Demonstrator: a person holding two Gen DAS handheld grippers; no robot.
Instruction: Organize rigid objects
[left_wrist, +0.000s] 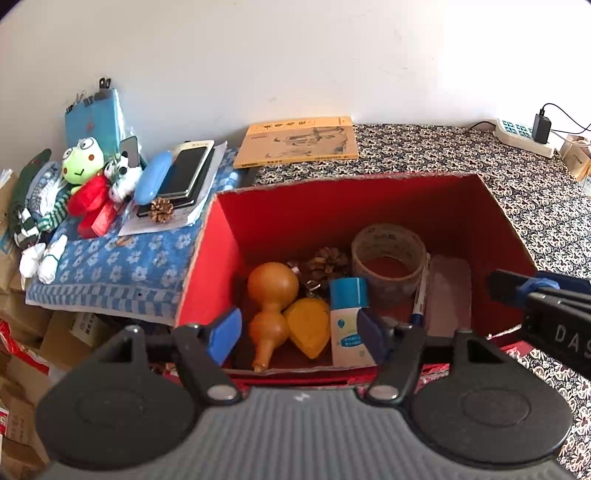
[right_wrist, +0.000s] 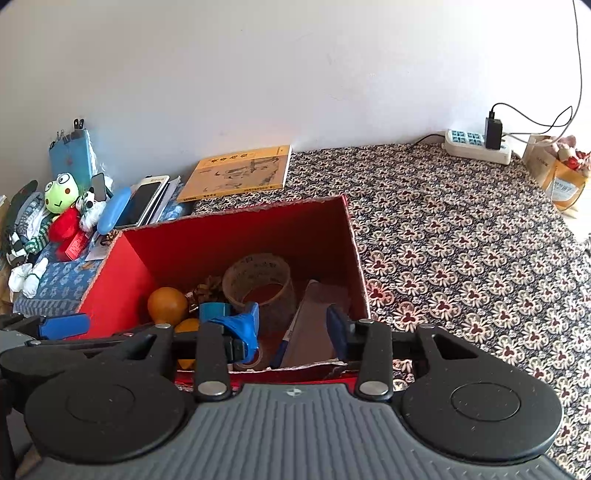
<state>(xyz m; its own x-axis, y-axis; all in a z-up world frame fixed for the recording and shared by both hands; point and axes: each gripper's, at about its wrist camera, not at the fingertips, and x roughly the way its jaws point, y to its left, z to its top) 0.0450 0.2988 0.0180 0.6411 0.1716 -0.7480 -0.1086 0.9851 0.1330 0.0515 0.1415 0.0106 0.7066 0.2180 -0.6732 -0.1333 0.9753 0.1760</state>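
Note:
A red cardboard box (left_wrist: 280, 210) (right_wrist: 207, 240) stands open on the patterned cloth. Inside lie a brown gourd (left_wrist: 271, 299) (right_wrist: 167, 305), a yellow piece (left_wrist: 308, 326), a white bottle with a blue cap (left_wrist: 349, 321), a pine cone (left_wrist: 327, 264) (right_wrist: 208, 288), a tape roll (left_wrist: 388, 254) (right_wrist: 260, 280), a pen (left_wrist: 421, 295) (right_wrist: 286, 341) and a pale flat case (left_wrist: 448, 291) (right_wrist: 317, 325). My left gripper (left_wrist: 299, 334) is open and empty above the box's near edge. My right gripper (right_wrist: 293, 328) is open and empty above the box's right half.
Left of the box, a blue cloth (left_wrist: 110, 266) carries plush toys (left_wrist: 79, 166), a blue case (left_wrist: 153, 182), phones (left_wrist: 186, 170) and a second pine cone (left_wrist: 161, 210). A yellow book (left_wrist: 299, 142) (right_wrist: 236, 173) lies behind. A power strip (right_wrist: 476, 146) and a paper bag (right_wrist: 563, 181) are far right.

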